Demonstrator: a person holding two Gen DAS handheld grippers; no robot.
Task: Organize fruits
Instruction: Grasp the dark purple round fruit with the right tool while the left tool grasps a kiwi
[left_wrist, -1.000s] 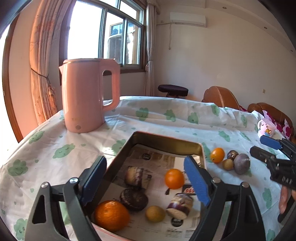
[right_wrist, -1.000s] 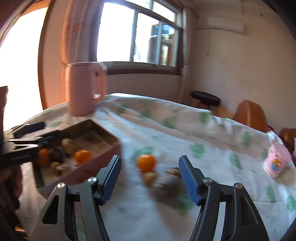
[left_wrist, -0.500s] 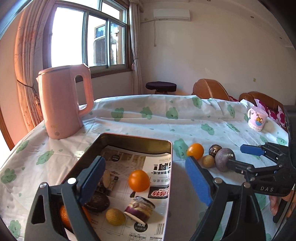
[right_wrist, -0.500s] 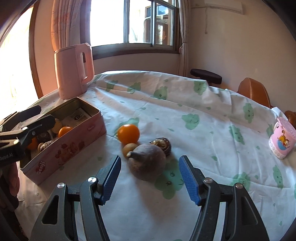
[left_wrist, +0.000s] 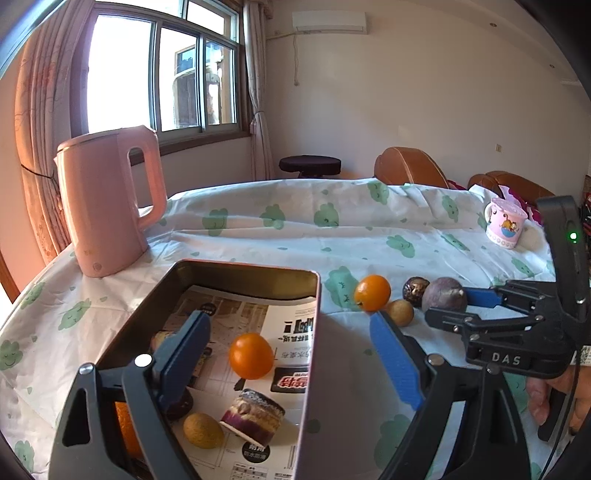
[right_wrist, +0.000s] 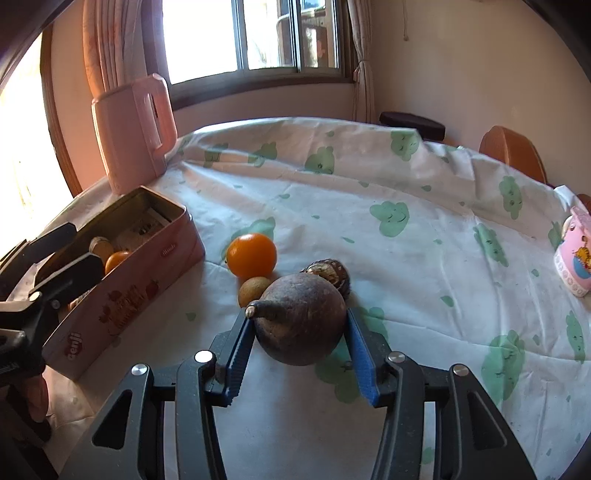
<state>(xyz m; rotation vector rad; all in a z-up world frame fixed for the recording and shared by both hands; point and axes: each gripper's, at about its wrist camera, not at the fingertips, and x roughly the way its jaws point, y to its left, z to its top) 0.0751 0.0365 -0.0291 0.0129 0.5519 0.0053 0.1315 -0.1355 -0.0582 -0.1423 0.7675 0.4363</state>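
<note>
A pink tin box (left_wrist: 310, 373) lined with newspaper holds several fruits, among them an orange (left_wrist: 251, 355). My left gripper (left_wrist: 291, 345) is open and empty above the box's right wall. On the cloth to the right lie an orange (right_wrist: 251, 254), a small brown fruit (right_wrist: 254, 290), a dark wrinkled fruit (right_wrist: 330, 275) and a large purple-brown fruit (right_wrist: 301, 317). My right gripper (right_wrist: 299, 321) is shut on the purple-brown fruit, its blue pads against both sides. That fruit also shows in the left wrist view (left_wrist: 443, 294).
A pink kettle (left_wrist: 107, 203) stands behind the box at the far left. A pink cartoon mug (left_wrist: 504, 222) sits at the far right of the table. The tablecloth (right_wrist: 406, 206) is white with green clouds. Chairs and a stool stand beyond the table.
My right gripper has moved forward to the purple-brown fruit and closed its jaws on it. My left gripper has drifted right, from over the box's middle to its right wall.
</note>
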